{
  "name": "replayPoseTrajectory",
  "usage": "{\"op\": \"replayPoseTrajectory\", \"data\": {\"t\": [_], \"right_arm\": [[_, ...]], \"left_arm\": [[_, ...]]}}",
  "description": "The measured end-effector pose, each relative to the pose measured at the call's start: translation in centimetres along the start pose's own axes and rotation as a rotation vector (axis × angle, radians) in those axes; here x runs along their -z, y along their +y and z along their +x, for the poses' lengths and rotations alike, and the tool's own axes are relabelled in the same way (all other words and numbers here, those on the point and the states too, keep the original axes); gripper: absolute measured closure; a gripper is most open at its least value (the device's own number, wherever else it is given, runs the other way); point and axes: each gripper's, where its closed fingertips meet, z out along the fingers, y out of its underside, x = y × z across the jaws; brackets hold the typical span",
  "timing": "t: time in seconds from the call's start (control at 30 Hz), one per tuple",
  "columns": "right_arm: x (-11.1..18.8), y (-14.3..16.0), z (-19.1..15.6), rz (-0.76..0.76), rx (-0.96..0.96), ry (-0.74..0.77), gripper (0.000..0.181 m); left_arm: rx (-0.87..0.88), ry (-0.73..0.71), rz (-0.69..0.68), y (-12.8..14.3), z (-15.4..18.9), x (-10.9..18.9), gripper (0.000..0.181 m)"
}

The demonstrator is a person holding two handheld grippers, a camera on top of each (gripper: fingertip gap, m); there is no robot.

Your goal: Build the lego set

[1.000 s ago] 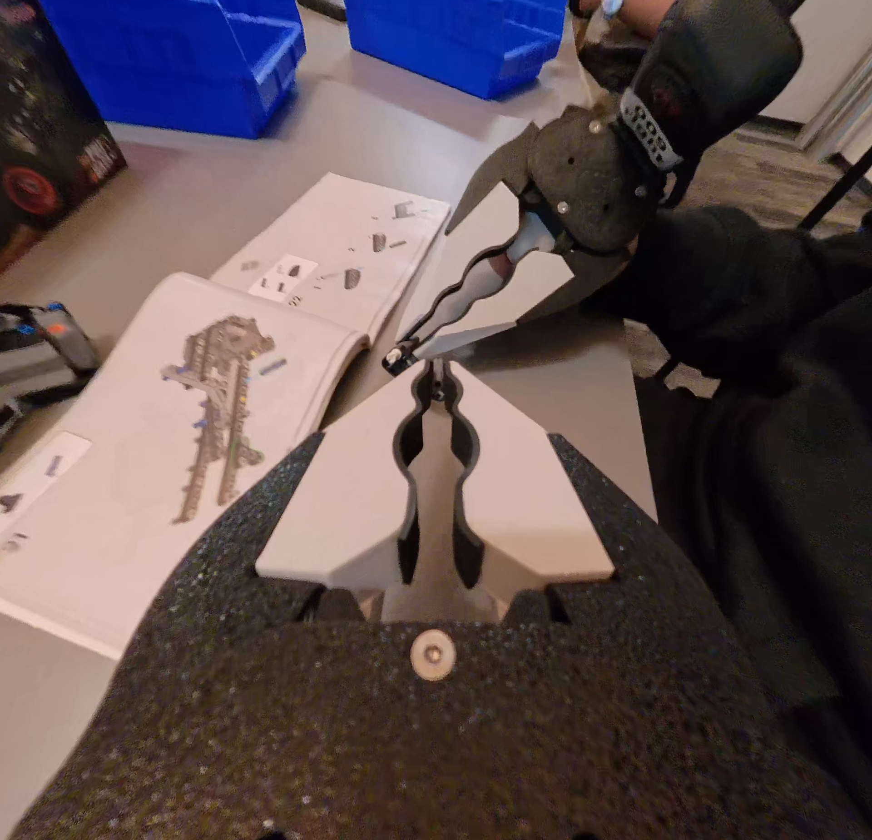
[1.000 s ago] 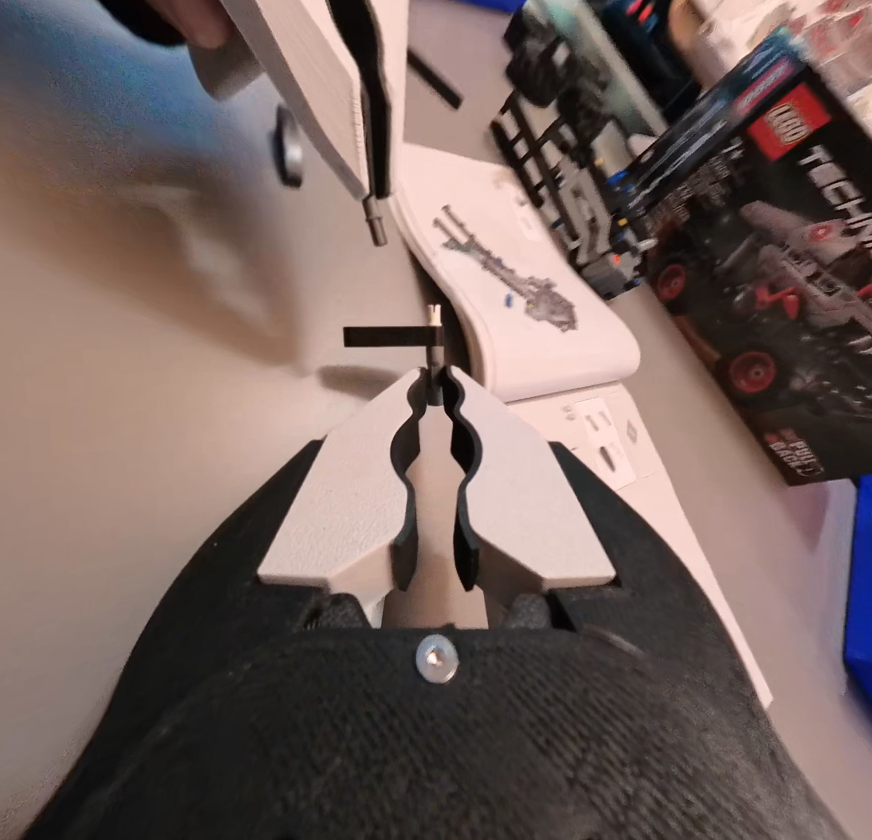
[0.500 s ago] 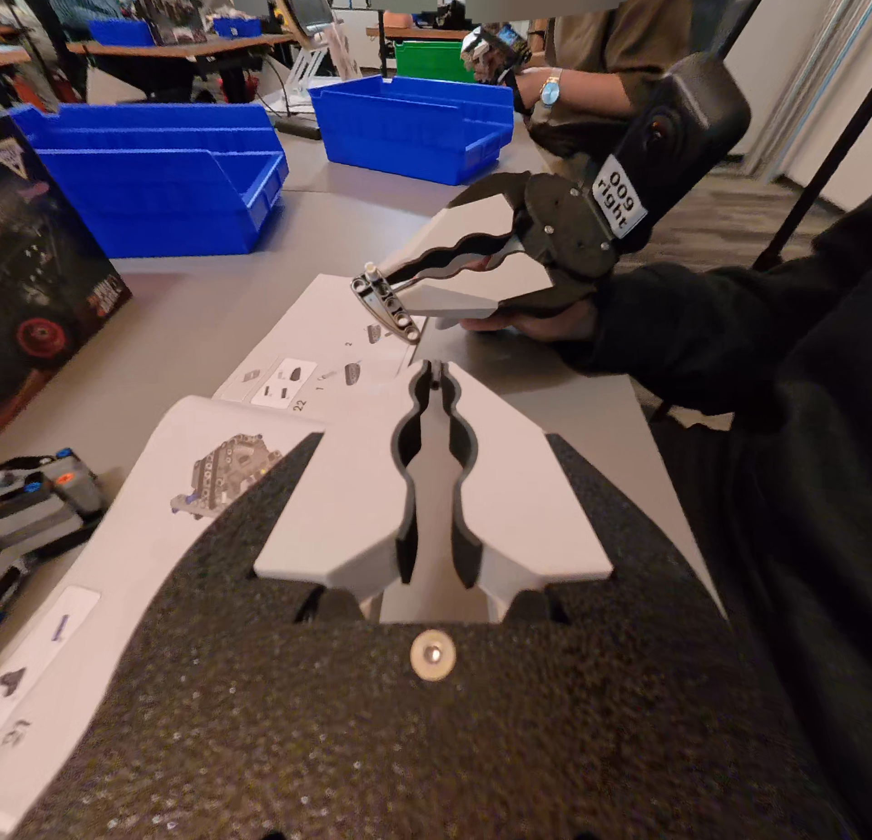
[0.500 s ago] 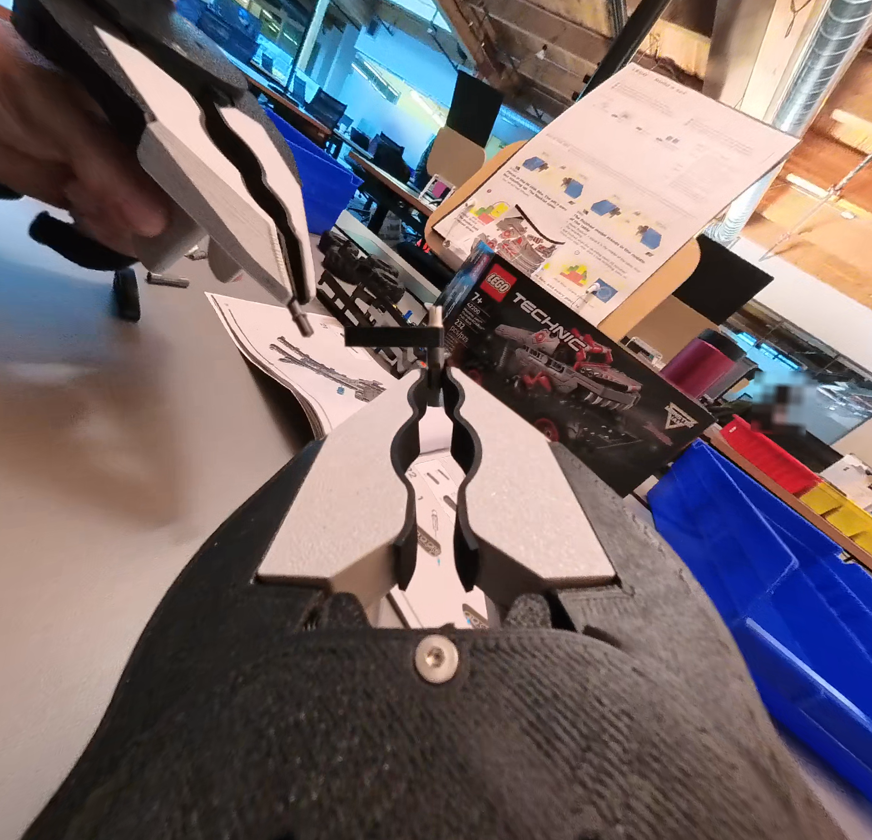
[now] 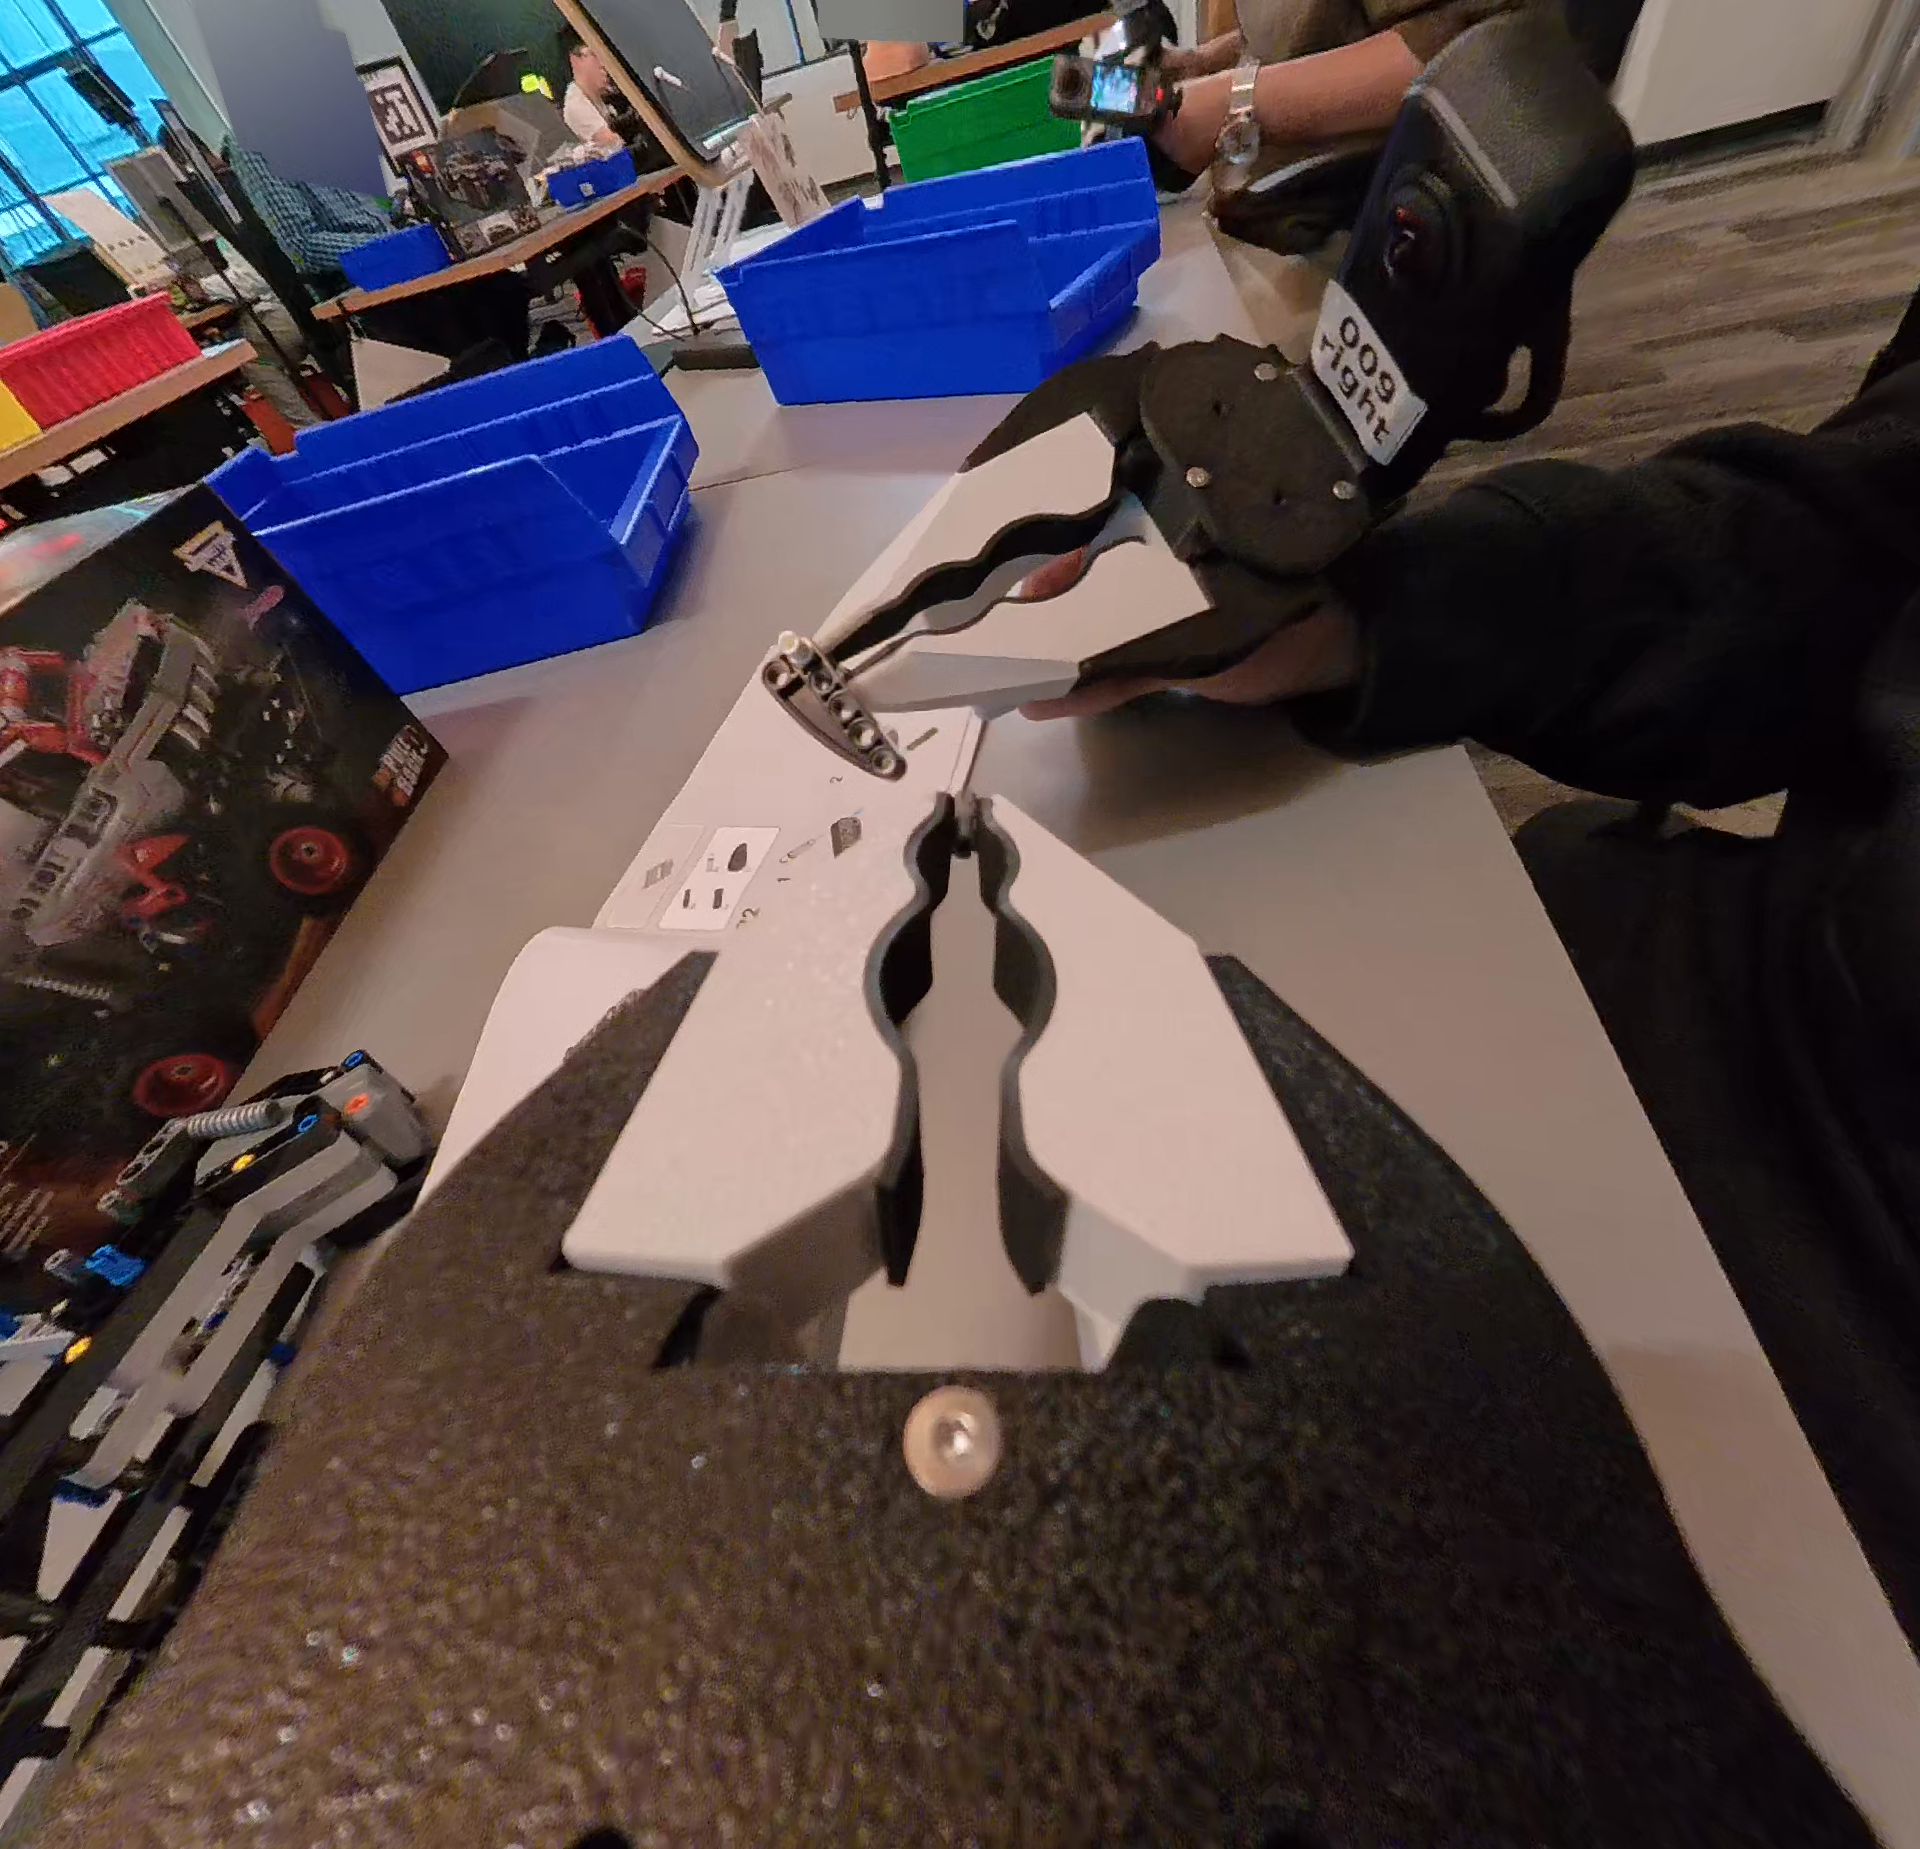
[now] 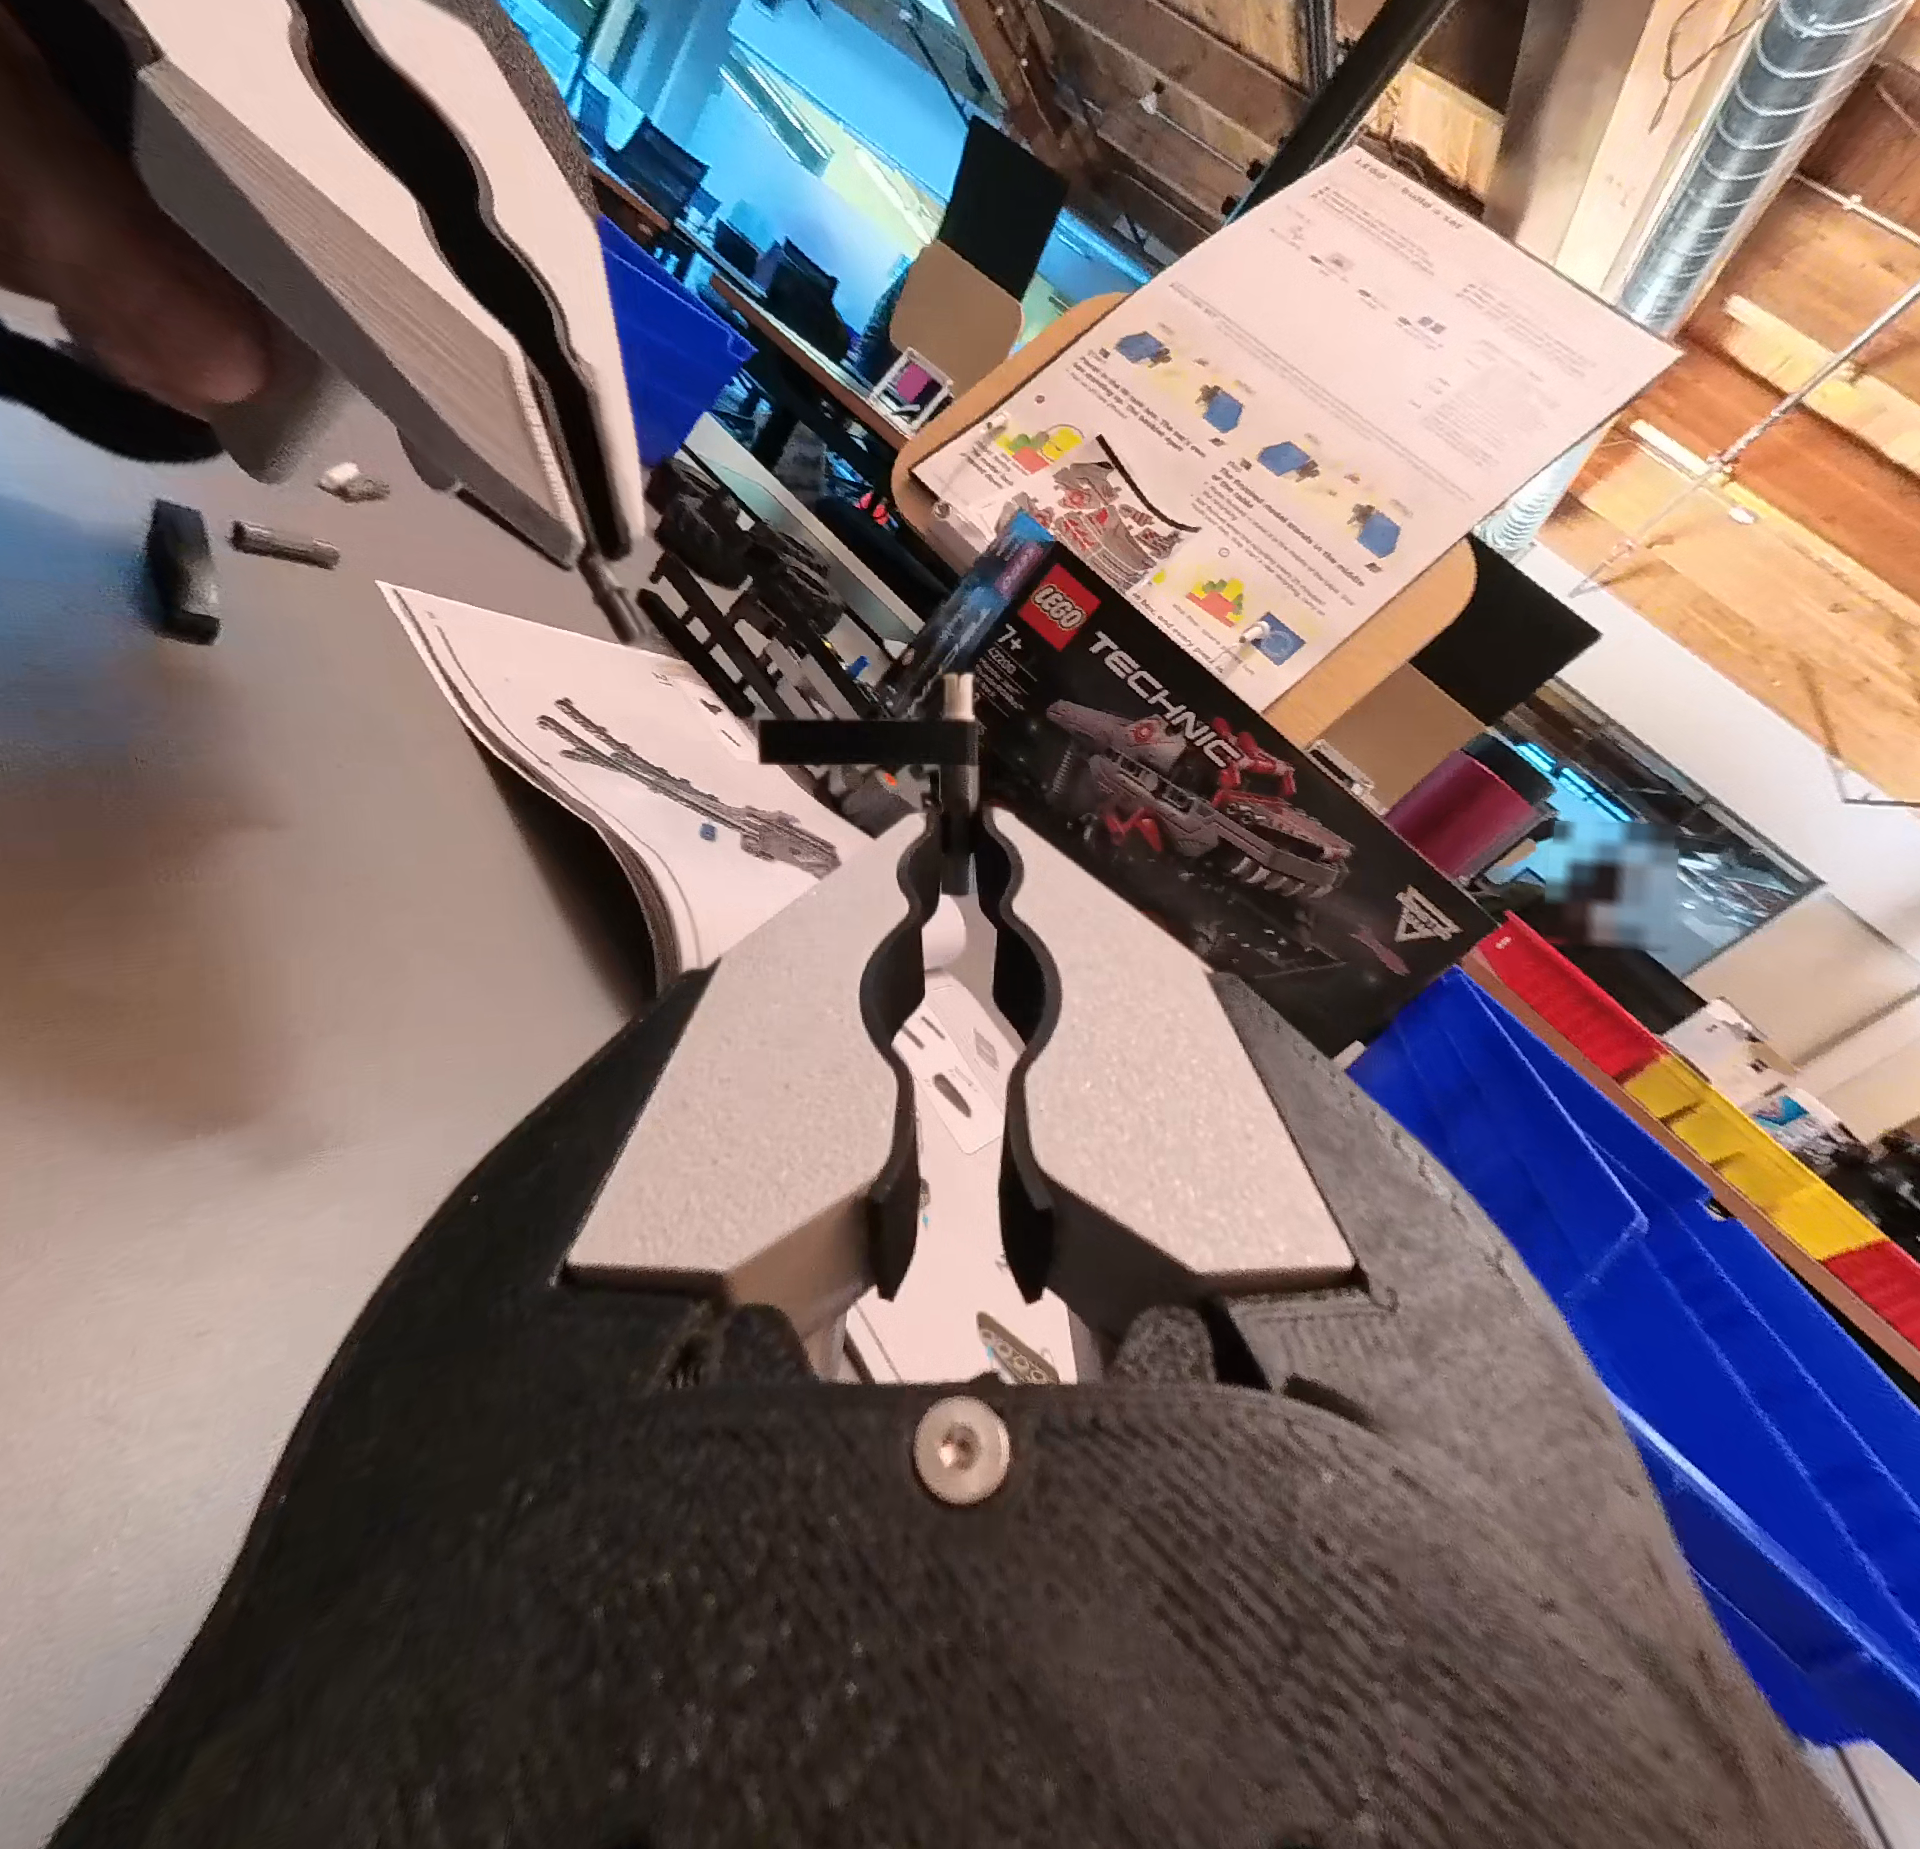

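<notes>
My left gripper (image 5: 964, 825) is shut on a small dark grey pin (image 6: 611, 592) that sticks out of its tips. My right gripper (image 6: 958, 835) is shut on a black beam (image 5: 831, 703) with a row of holes and a white pin (image 5: 792, 644) at one end. In the left wrist view the right gripper (image 5: 847, 656) holds the beam just beyond my left tips, above the open instruction booklet (image 5: 727, 760). In the right wrist view the beam (image 6: 852, 741) sticks out to the left. The left gripper (image 6: 601, 552) hangs at the upper left, apart from the beam.
The set's black box (image 5: 156, 812) stands at the left, with a partly built grey and black model (image 5: 260, 1176) in front of it. Blue bins (image 5: 468, 521) (image 5: 935, 272) stand farther back. Loose small pieces (image 6: 182, 573) lie on the grey table (image 5: 1299, 916). Another person's arm (image 5: 1299, 74) is at the back.
Both grippers have tilted up from the table. The right gripper has turned so the beam's holed face shows to the left wrist camera. Both have stayed shut on their pieces.
</notes>
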Motion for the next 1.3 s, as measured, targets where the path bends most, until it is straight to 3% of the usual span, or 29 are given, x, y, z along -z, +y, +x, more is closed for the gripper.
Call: {"op": "replayPoseTrajectory", "data": {"t": [0.2, 0.37, 0.5, 0.67, 0.87, 1.3], "right_arm": [[-0.4, 0.2, -0.5, -0.023, 0.024, -0.012, 0.178], [-0.7, 0.4, -0.6, -0.049, 0.059, 0.002, 0.178], [-0.2, 0.6, 0.7, -0.044, 0.018, 0.054, 0.177], [0.1, 0.2, 1.1, -0.004, -0.05, 0.049, 0.177], [0.2, 0.0, -1.0, -0.002, 0.046, -0.046, 0.178], [0.0, 0.9, -0.2, -0.05, 0.054, 0.006, 0.178]], "left_arm": [[-0.022, 0.046, -0.173, 3.0, 1.0, -0.3, 0.179], [-0.039, 0.035, -0.205, 4.2, 1.1, -0.8, 0.179], [0.084, 0.063, -0.306, 5.5, 1.8, -1.6, 0.179], [0.109, 0.062, -0.336, 5.4, 2.1, -3.0, 0.179], [0.149, 0.061, -0.347, 6.5, 2.6, -4.0, 0.179], [0.179, 0.052, -0.402, 7.6, 2.5, -4.3, 0.179]]}}
